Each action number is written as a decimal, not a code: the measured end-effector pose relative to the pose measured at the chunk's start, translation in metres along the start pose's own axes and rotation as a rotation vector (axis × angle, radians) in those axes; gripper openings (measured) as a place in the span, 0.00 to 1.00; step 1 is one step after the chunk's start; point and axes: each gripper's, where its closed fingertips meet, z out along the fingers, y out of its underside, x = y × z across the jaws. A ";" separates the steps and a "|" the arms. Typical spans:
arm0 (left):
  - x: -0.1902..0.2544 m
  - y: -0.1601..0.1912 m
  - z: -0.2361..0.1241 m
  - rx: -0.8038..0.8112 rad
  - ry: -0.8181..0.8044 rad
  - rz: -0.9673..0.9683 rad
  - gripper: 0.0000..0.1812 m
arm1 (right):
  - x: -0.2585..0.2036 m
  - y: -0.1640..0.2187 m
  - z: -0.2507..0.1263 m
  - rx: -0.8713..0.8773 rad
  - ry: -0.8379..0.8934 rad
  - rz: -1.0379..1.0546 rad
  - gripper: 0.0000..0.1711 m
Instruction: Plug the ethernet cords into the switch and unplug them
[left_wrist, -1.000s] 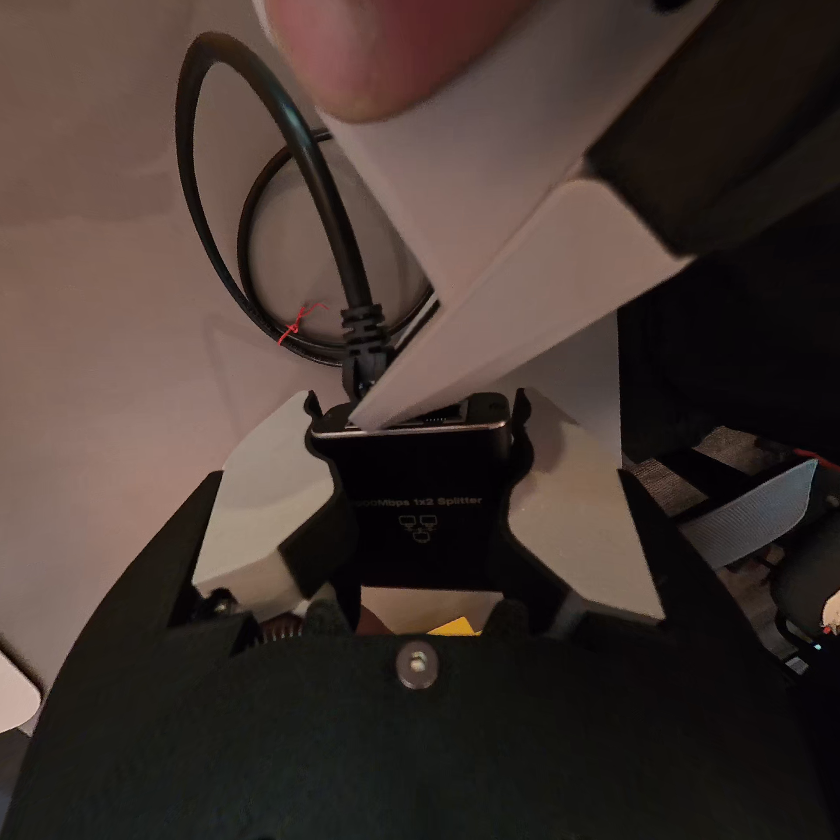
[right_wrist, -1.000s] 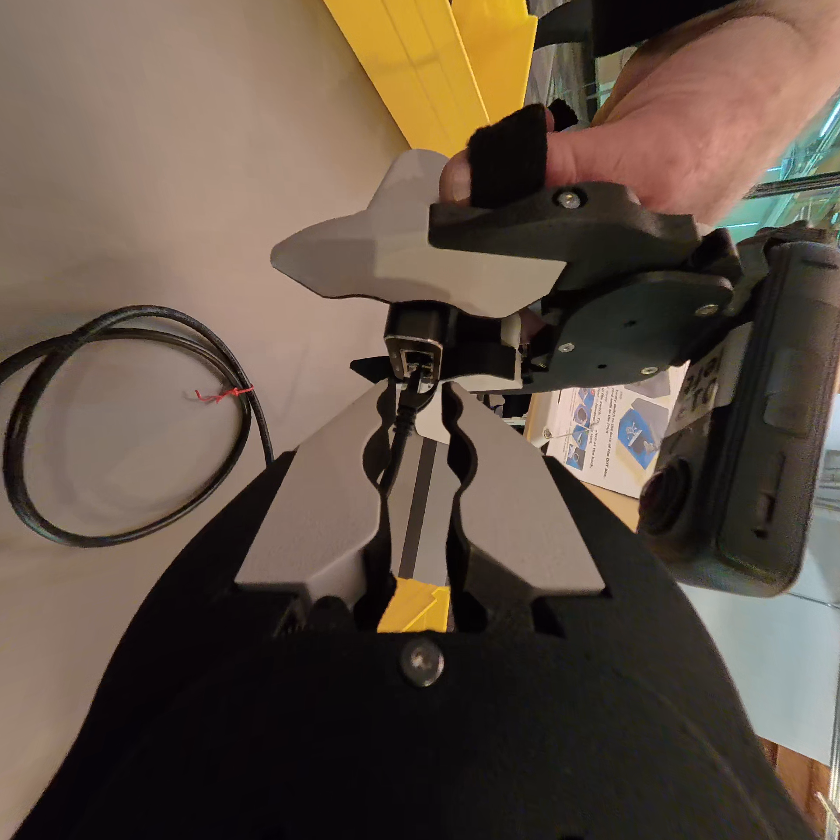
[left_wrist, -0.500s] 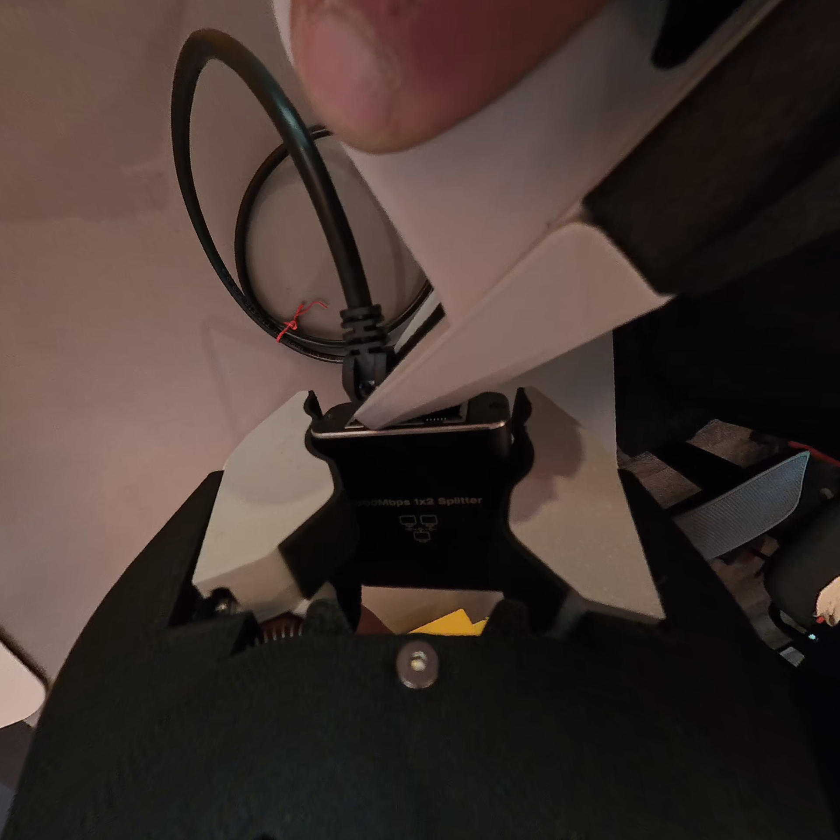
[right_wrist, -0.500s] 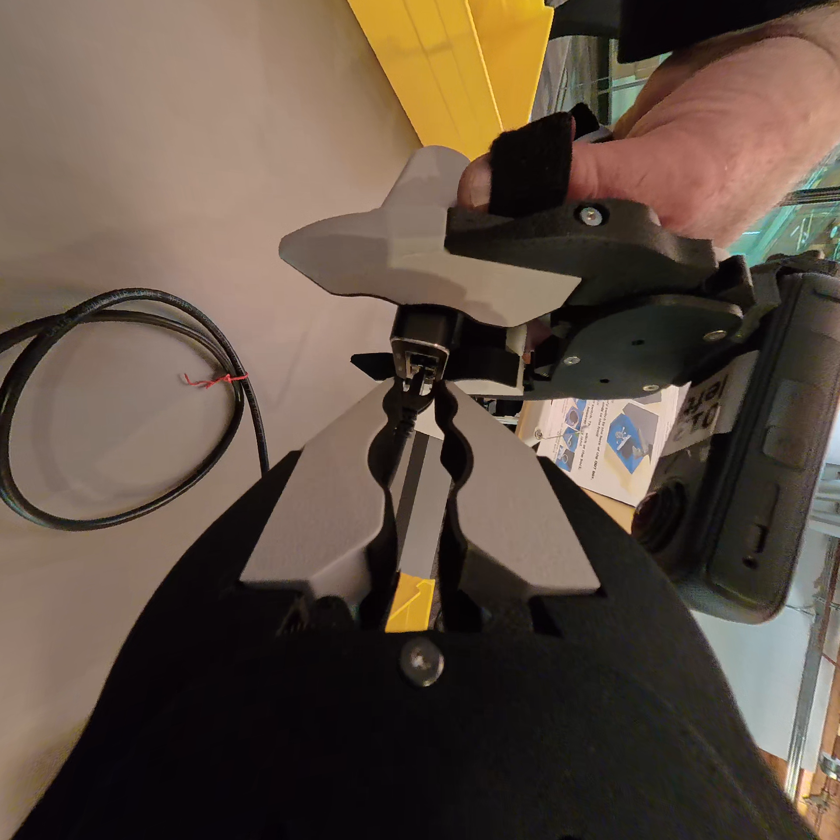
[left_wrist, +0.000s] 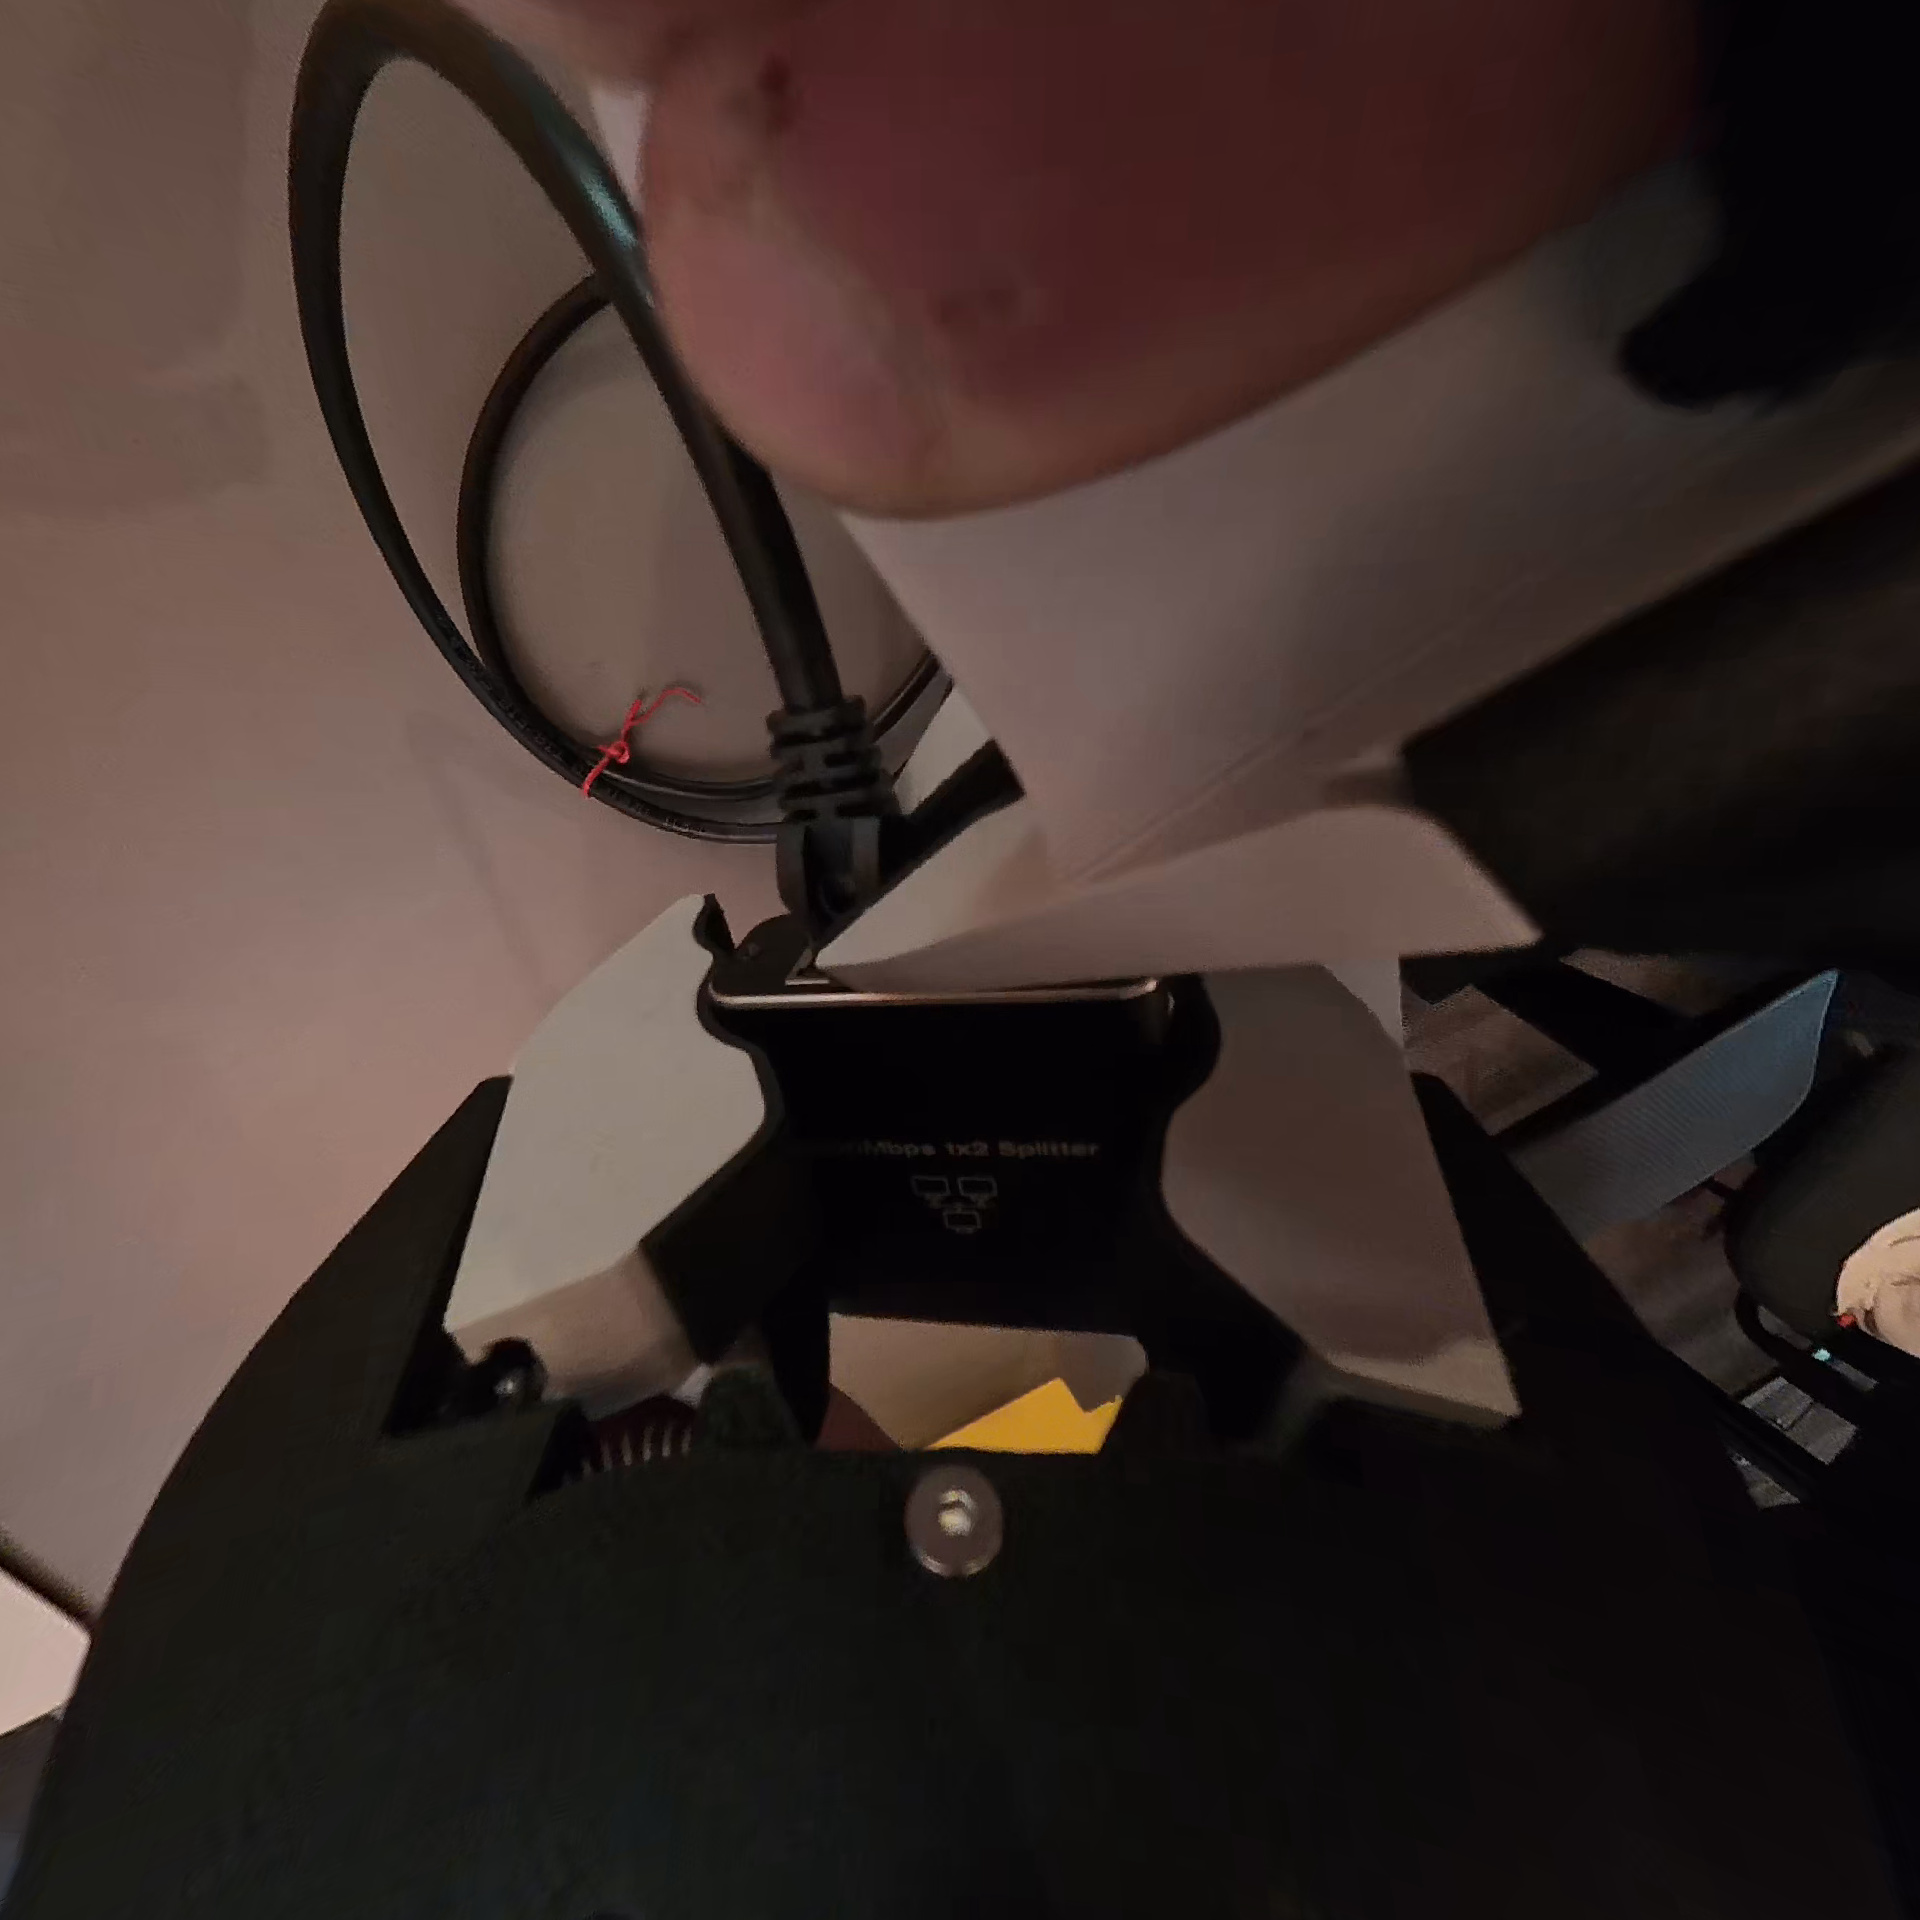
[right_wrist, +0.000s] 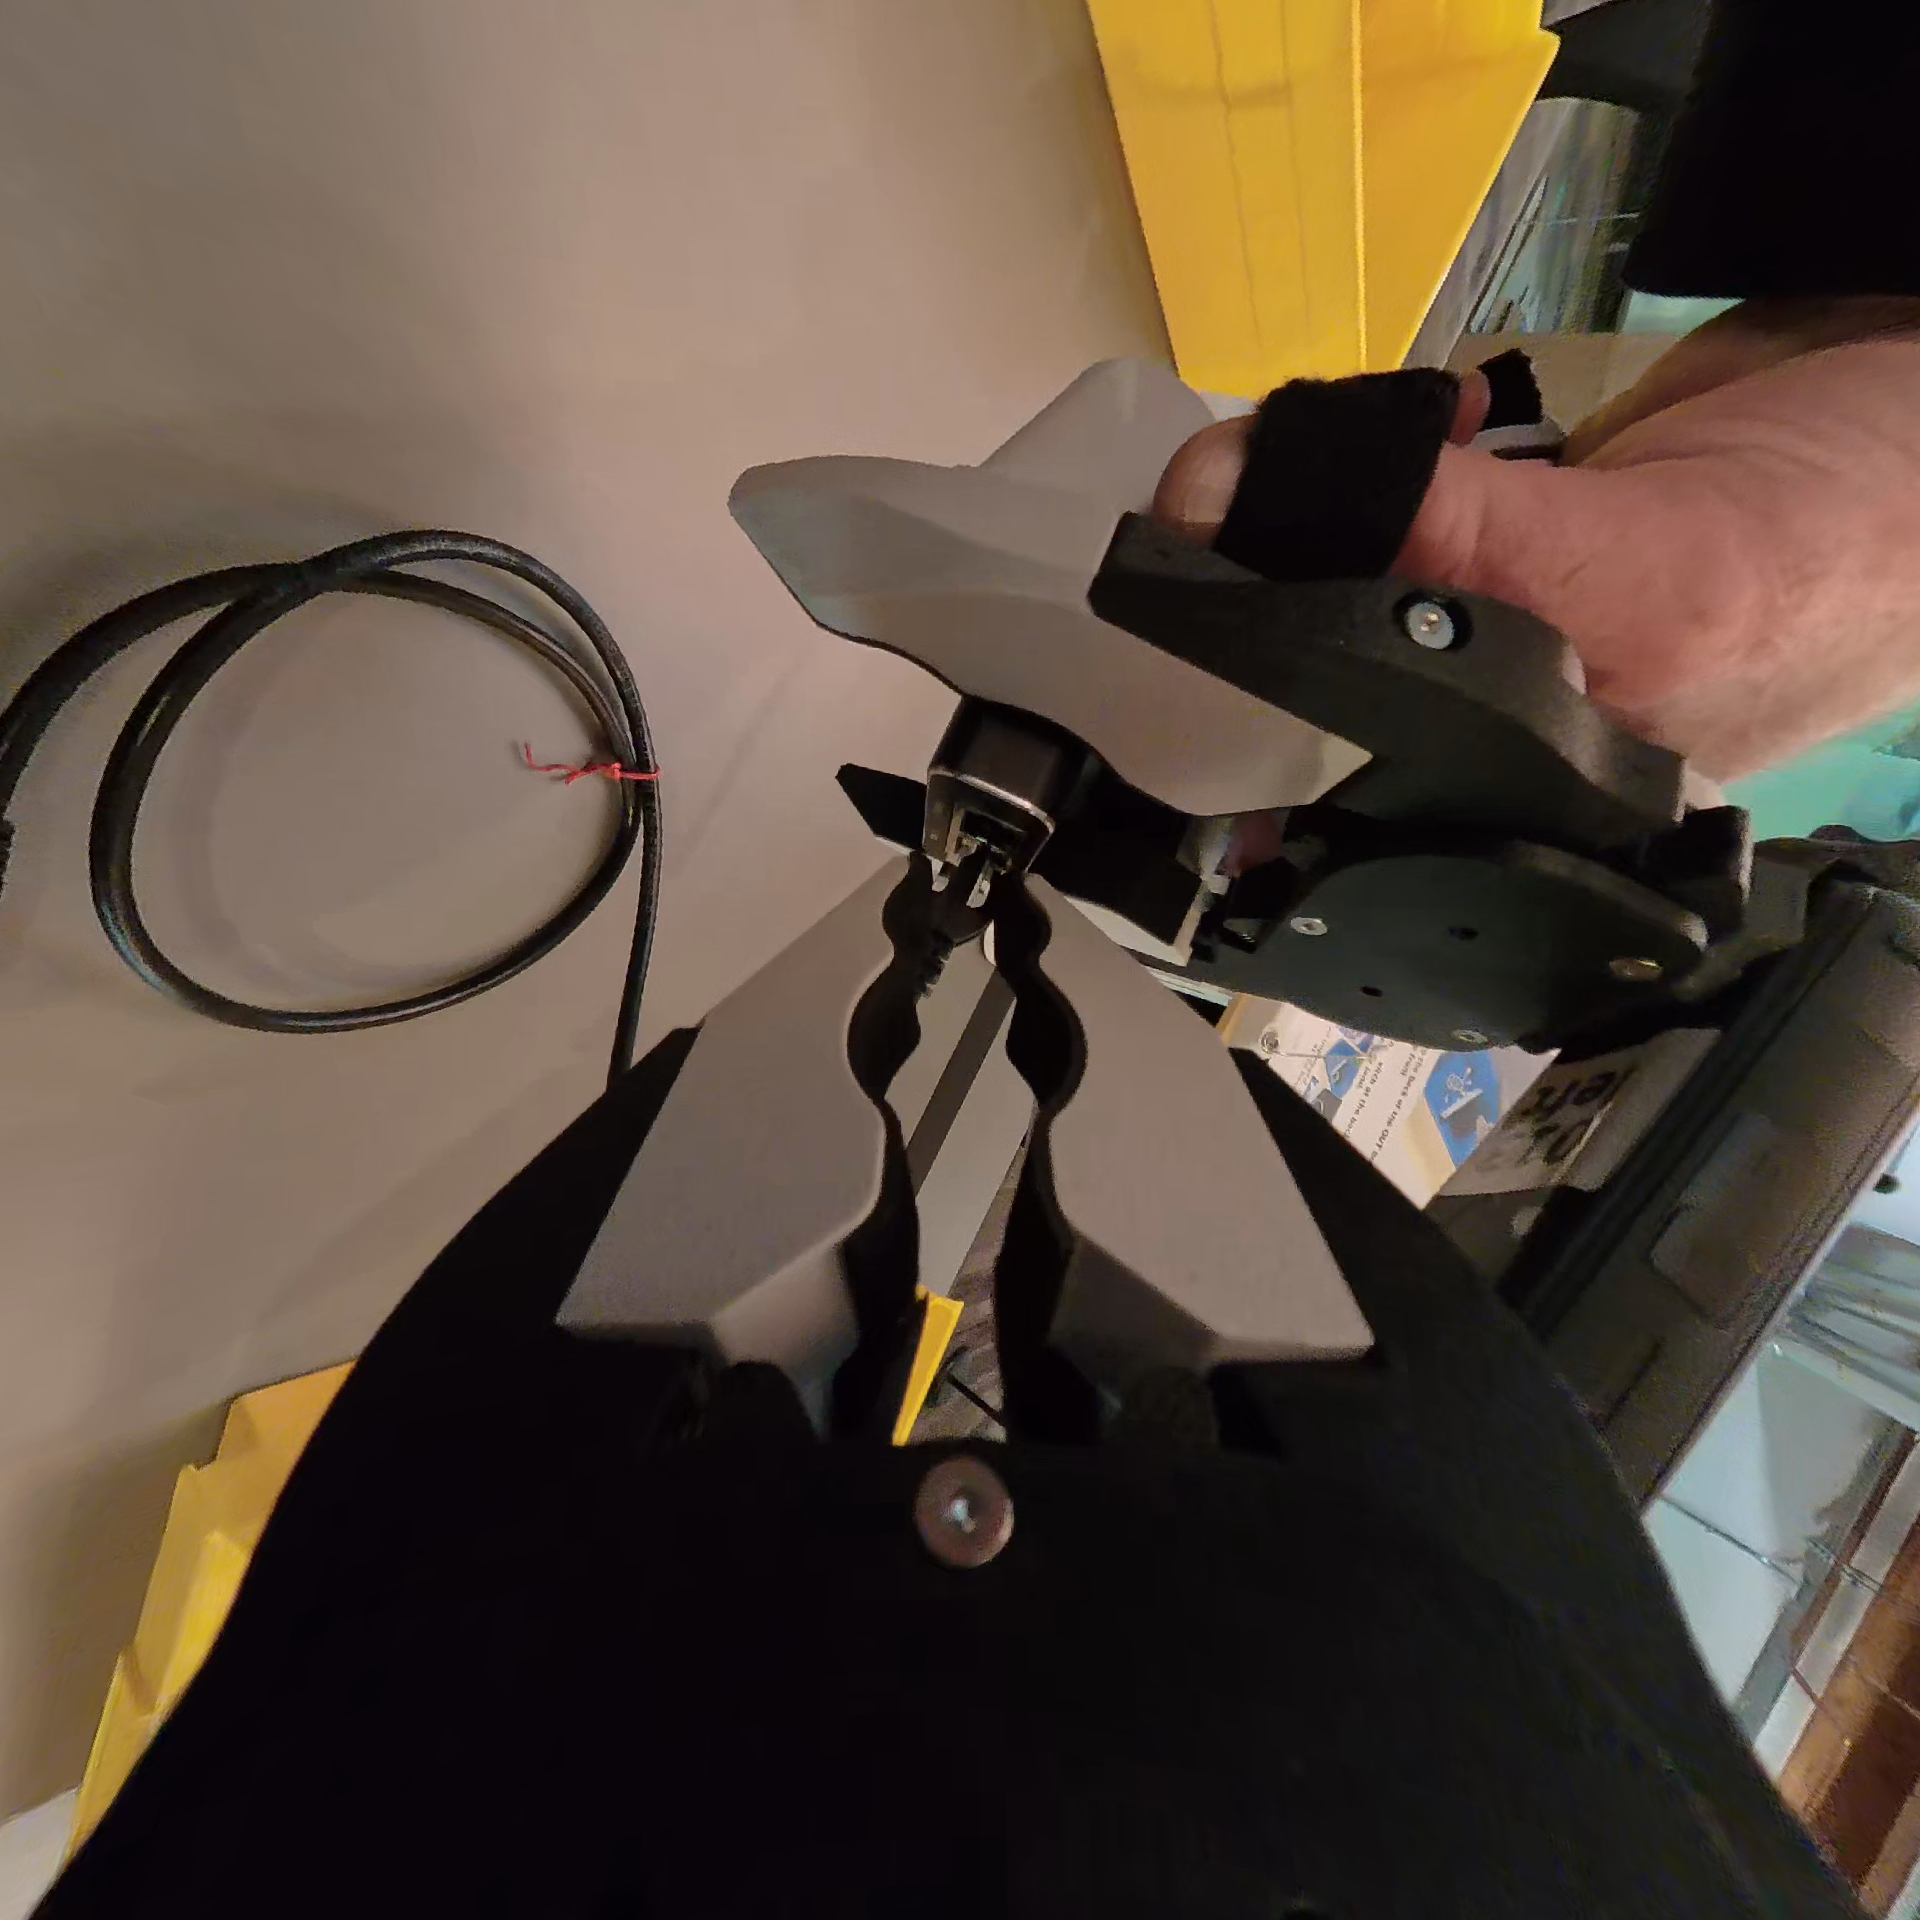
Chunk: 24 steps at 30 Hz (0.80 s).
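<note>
My left gripper is shut on the black switch and holds it above the table. It also shows in the right wrist view, where the left gripper's fingers clamp the switch. My right gripper is shut on the plug end of a black ethernet cord. The plug sits tilted at the left port's mouth; I cannot tell whether it is seated. The right gripper's fingers reach in from the upper right. The rest of the cord lies coiled on the table.
The beige table lies under both grippers. A yellow bin stands at the far edge, and another yellow piece is near me. A person's hand holds the left gripper. A thumb fills the top of the left wrist view.
My right gripper has come closer to the left camera and tipped the plug sideways at the port. The switch stays clamped in the left gripper.
</note>
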 end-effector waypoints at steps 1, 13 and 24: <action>-0.001 -0.001 0.000 0.008 -0.003 -0.005 0.42 | 0.000 0.001 0.000 -0.006 -0.004 -0.004 0.06; 0.012 -0.013 0.002 0.138 0.068 0.010 0.42 | -0.003 -0.002 -0.010 -0.085 0.036 0.021 0.06; 0.006 0.021 0.014 0.105 0.005 -0.038 0.42 | -0.012 0.024 -0.052 0.036 -0.046 0.192 0.06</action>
